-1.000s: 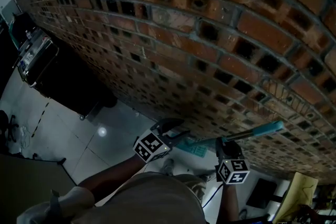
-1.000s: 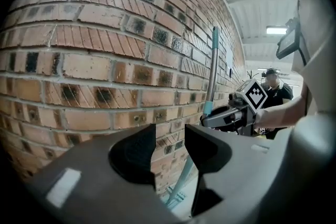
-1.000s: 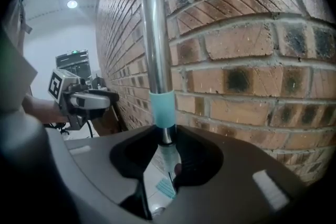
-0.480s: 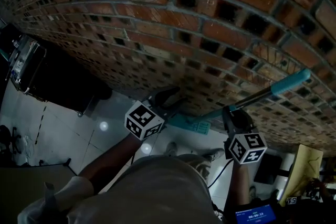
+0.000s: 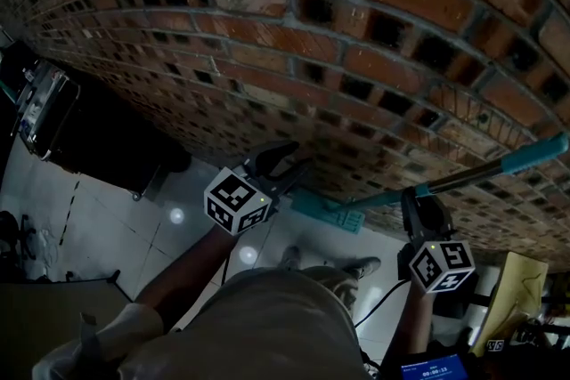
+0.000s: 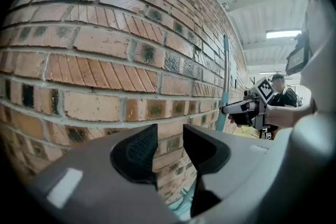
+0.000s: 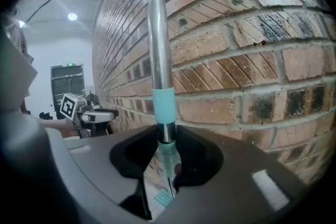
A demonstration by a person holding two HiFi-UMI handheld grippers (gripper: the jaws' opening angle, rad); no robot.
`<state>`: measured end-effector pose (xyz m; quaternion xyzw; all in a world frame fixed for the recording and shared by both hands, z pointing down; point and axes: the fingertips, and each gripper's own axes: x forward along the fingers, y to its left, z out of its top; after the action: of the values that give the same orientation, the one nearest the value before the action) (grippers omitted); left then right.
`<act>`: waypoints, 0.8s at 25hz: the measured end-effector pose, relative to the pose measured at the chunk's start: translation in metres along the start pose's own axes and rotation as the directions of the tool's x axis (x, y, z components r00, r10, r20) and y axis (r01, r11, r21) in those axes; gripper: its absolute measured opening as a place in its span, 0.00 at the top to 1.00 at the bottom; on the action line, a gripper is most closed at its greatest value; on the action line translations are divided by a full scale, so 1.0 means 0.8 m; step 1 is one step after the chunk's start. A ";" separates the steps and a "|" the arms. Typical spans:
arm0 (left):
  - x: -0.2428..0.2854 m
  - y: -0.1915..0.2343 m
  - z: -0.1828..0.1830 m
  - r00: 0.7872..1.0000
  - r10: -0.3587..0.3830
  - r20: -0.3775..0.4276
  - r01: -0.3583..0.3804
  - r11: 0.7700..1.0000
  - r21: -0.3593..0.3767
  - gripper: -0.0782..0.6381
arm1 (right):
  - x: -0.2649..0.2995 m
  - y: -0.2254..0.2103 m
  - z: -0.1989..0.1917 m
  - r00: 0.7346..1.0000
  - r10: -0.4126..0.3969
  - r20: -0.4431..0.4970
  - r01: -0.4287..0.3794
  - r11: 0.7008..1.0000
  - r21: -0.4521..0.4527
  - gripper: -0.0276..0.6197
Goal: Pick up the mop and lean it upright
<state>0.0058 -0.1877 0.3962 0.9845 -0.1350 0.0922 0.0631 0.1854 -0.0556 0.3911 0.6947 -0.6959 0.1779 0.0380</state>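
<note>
Since a second ago your two hands have risen along the brick wall, and the mop has swung with them until its teal tip reaches the head view's right edge. Your right hand-held gripper is clamped round the mop's pole just below the teal sleeve, the pole standing upright close beside the wall. Your left hand-held gripper, near the mop head, has just been narrowing its jaws, yet they stand apart with nothing between them.

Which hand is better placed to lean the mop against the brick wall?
Right: the right gripper is shut on the silver-and-teal mop pole, upright beside the red brick wall. The left gripper, jaws having just closed a little, holds nothing.
</note>
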 end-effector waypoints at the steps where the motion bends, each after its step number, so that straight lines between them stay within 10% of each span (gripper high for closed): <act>1: 0.000 0.004 -0.001 1.000 0.008 0.000 -0.008 1.000 0.000 0.65 | -0.001 -0.005 -0.001 1.000 -0.008 -0.002 0.008 1.000 0.002 0.78; 20: -0.007 0.017 -0.025 0.997 0.061 -0.042 -0.062 0.998 -0.021 0.68 | -0.003 -0.027 -0.041 0.998 -0.030 -0.057 0.029 0.999 -0.028 0.78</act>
<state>-0.0066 -0.1965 0.4157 0.9770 -0.1651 0.1129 0.0738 0.2003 -0.0426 0.4254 0.6990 -0.6865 0.1877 0.0703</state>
